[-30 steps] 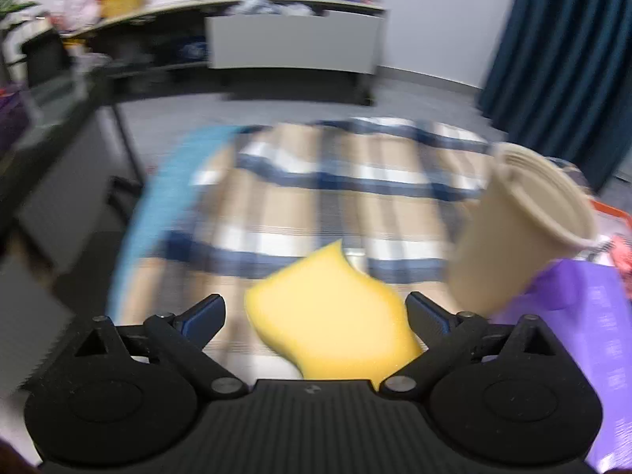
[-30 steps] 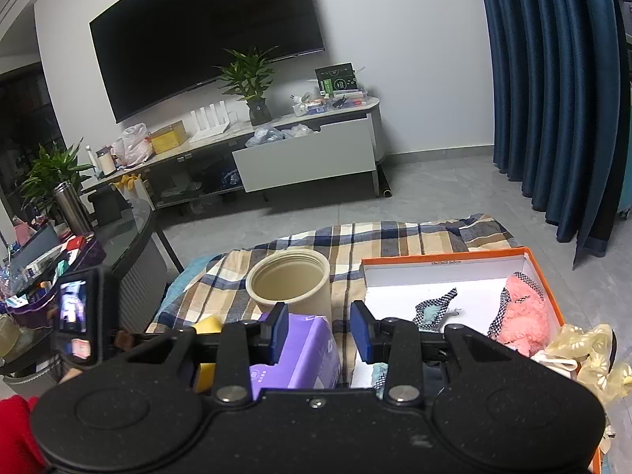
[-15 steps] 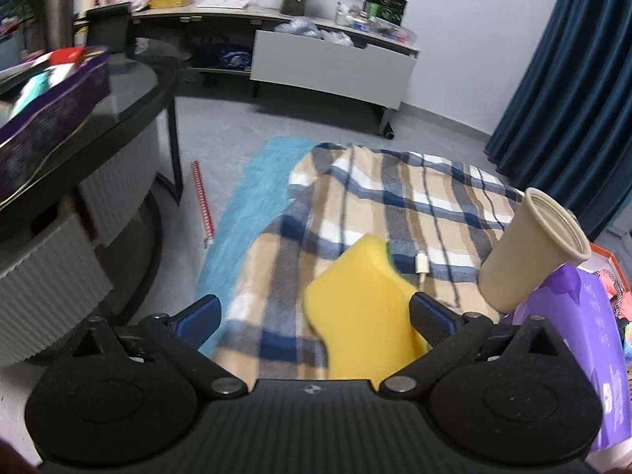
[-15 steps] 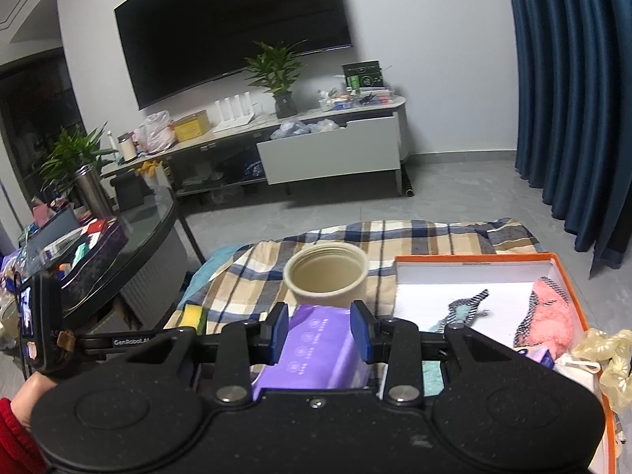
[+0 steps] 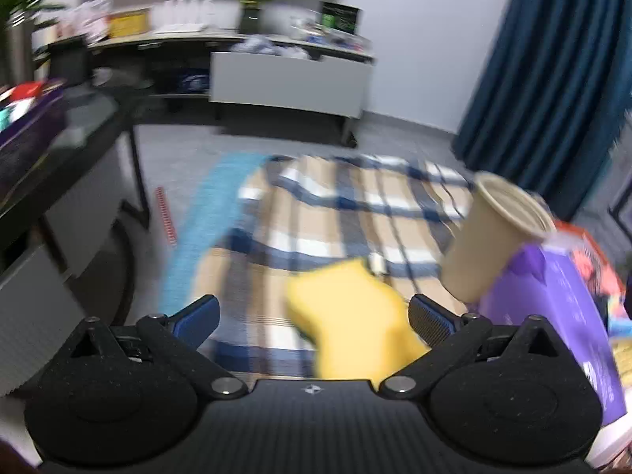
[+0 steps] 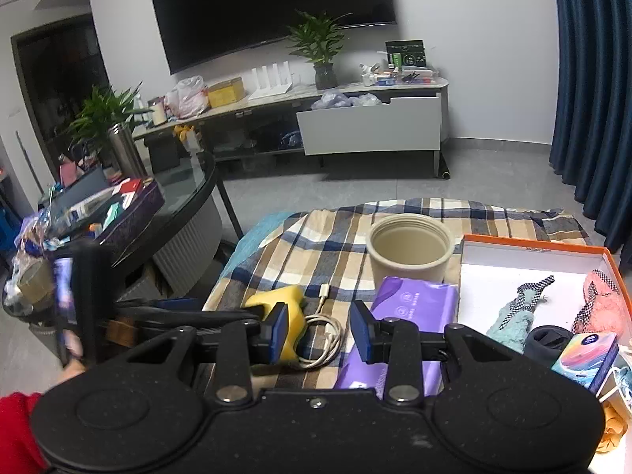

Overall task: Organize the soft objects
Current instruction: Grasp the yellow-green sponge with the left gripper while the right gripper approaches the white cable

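Your left tongs (image 5: pixel 314 314) are spread wide and released, gripping nothing; the yellow sponge (image 5: pixel 351 326) lies on the plaid blanket (image 5: pixel 316 213) below the gap, closer to the right-hand finger, and the blur leaves it unclear whether that finger touches it. Your right tongs (image 6: pixel 318 330) stand partly apart with nothing pinched between them; through the gap you see blanket and a coiled white cable (image 6: pixel 324 331). The sponge (image 6: pixel 282 302) sits just behind the left-hand finger, beside the cable. Touching the right-hand finger's outer side is a purple tissue pack (image 6: pixel 410 304), and behind that pack stands a beige cup (image 6: pixel 409 247), upright. To the right of the pack is an orange-rimmed box (image 6: pixel 533 245) holding a checked teal cloth (image 6: pixel 513 316), a pink fluffy piece (image 6: pixel 606 302) and a dark rolled item (image 6: pixel 547 339). Your red sleeve (image 6: pixel 15 430) shows at the lower left.
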Motion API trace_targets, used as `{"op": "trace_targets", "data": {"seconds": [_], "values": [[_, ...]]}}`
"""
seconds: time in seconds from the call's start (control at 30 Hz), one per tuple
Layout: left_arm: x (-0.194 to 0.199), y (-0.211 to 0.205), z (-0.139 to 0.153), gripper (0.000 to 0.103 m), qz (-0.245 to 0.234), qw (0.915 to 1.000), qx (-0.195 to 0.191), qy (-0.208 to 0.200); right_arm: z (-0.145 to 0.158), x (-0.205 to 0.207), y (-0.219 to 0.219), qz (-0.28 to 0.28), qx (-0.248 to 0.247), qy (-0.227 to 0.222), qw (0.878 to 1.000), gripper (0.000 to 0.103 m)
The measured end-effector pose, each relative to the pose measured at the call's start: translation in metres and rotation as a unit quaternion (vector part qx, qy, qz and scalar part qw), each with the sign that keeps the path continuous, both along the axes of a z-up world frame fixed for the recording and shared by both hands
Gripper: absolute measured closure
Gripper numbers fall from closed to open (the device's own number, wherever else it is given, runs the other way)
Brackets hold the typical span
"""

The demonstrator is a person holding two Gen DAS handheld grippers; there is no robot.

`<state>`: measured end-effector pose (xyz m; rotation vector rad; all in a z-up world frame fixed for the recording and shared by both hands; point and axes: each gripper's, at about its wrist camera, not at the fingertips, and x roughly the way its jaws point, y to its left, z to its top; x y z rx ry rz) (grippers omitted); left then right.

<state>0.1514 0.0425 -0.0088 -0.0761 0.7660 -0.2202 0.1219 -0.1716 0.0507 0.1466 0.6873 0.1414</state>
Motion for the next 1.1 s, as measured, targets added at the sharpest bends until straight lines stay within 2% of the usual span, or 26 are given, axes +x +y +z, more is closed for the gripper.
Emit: {"op": "trace_targets", "data": {"seconds": [0.07, 0.17, 0.2, 0.3, 0.37, 0.57, 0.73, 0.93, 1.03, 1.1], "values": [[0.004, -0.010, -0.008, 0.000, -0.009, 0.9999, 0.006, 0.008, 0.001, -0.001, 0.002, -0.004, -0.013, -0.002, 1.000, 0.060], [0.010, -0.017, -0.022, 0.000, -0.008, 0.9991, -0.022, 0.034, 0.001, -0.002, 0.000, -0.021, -0.017, 0.001, 1.000, 0.060], [0.013, -0.023, -0.027, 0.000, -0.015, 0.9989, -0.019, 0.040, 0.001, -0.002, -0.001, -0.026, -0.018, 0.003, 1.000, 0.060], [0.015, -0.032, -0.043, 0.000, -0.015, 0.9980, 0.023, 0.058, 0.000, -0.001, 0.002, -0.032, -0.021, 0.006, 0.999, 0.060], [0.013, -0.022, -0.048, 0.000, -0.010, 0.9978, 0.029, 0.059, 0.000, -0.002, 0.006, -0.027, -0.025, 0.006, 0.999, 0.060], [0.013, 0.009, -0.036, 0.000, 0.001, 0.9984, -0.011, 0.055, -0.013, 0.005, 0.018, -0.024, -0.017, 0.026, 0.999, 0.060], [0.013, 0.012, -0.030, 0.000, -0.017, 0.9990, -0.001, 0.041, -0.023, 0.004, 0.036, -0.014, -0.021, 0.040, 0.999, 0.060], [0.003, 0.032, -0.017, 0.000, 0.011, 0.9998, 0.006, 0.013, -0.033, 0.008, 0.045, -0.014, -0.013, 0.050, 0.999, 0.060], [0.007, 0.041, -0.020, 0.000, 0.029, 0.9989, 0.033, 0.016, -0.043, 0.015, 0.056, -0.011, -0.014, 0.057, 0.998, 0.060], [0.013, 0.046, -0.024, 0.000, 0.029, 0.9989, 0.025, 0.026, -0.050, 0.018, 0.063, -0.006, -0.014, 0.061, 0.998, 0.060]]}}
